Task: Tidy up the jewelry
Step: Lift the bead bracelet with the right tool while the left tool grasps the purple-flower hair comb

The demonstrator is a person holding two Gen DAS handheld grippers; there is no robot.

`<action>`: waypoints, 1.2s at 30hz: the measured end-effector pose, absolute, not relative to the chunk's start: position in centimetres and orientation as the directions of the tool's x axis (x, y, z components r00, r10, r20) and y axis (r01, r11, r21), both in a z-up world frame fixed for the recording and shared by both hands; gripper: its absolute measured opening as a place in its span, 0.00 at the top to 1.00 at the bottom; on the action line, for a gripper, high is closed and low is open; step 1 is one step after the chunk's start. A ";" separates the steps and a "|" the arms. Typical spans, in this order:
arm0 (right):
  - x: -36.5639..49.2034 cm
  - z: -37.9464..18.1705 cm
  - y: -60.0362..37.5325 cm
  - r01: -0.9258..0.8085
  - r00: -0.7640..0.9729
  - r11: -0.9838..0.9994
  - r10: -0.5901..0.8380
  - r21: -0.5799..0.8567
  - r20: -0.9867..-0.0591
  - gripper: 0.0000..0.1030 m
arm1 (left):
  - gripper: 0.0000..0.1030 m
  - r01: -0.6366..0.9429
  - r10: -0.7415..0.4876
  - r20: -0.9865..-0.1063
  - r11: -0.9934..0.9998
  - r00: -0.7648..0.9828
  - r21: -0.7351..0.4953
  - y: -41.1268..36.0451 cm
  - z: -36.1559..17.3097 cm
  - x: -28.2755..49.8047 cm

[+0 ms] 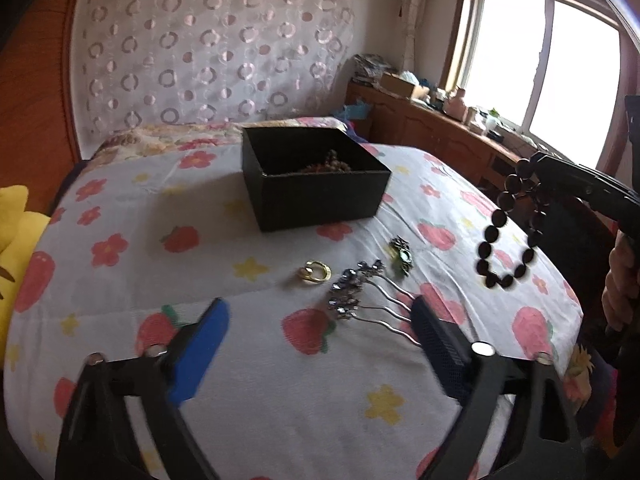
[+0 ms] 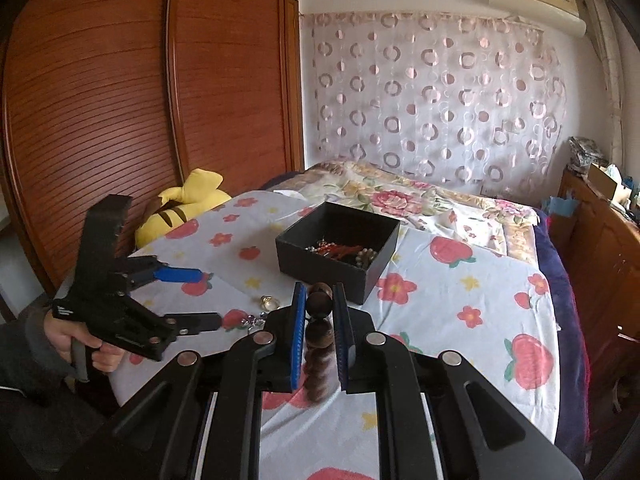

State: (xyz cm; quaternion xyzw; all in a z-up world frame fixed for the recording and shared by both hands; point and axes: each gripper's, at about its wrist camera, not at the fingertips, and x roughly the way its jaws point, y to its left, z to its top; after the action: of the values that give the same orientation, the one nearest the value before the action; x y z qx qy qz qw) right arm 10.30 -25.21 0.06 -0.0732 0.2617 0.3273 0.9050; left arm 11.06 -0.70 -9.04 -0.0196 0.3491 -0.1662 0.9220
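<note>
Left gripper (image 1: pixel 320 340) hovers low over bed (image 1: pixel 240 360), jaws apart, nothing between them. Just beyond them on the strawberry-print cover: gold ring (image 1: pixel 316 271), silver hairpins (image 1: pixel 360 296), small green brooch (image 1: pixel 401 256). Black box (image 1: pixel 316 196) sits farther back, beads and red pieces inside. Right gripper (image 2: pixel 318 340) is off the bed, jaws clamped on dark bead bracelet (image 1: pixel 508 232), which hangs in a loop.

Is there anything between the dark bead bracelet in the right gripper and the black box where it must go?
Nothing visible blocks the way. The bead bracelet hangs from the right gripper above the bedsheet, and the black box stands open-topped ahead. The hairpins and gold ring lie low on the sheet.
</note>
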 end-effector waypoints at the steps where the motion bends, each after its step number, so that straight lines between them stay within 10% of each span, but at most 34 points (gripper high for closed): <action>1: 10.2 0.0 -25.2 -0.630 0.648 0.775 0.553 0.038 -0.524 0.86 | 0.29 0.304 -0.331 -0.644 0.940 0.690 -0.156 -1.0 -9.1 11.3; 12: 9.8 -0.7 -25.2 -0.615 0.652 0.787 0.538 0.042 -0.535 0.86 | 0.64 0.323 -0.323 -0.723 0.935 0.611 -0.145 -3.2 -10.3 14.6; 36: 10.4 -1.8 -25.0 -0.620 0.644 0.784 0.539 0.042 -0.543 0.86 | 0.81 0.366 -0.318 -0.714 0.926 0.624 -0.093 -4.4 -9.6 13.9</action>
State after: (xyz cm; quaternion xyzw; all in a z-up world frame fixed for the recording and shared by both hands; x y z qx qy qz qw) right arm 10.36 -24.97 -1.78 -0.0742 0.2742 0.3205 0.9036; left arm 13.86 -4.40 -9.64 0.0304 0.3901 -0.1898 0.9005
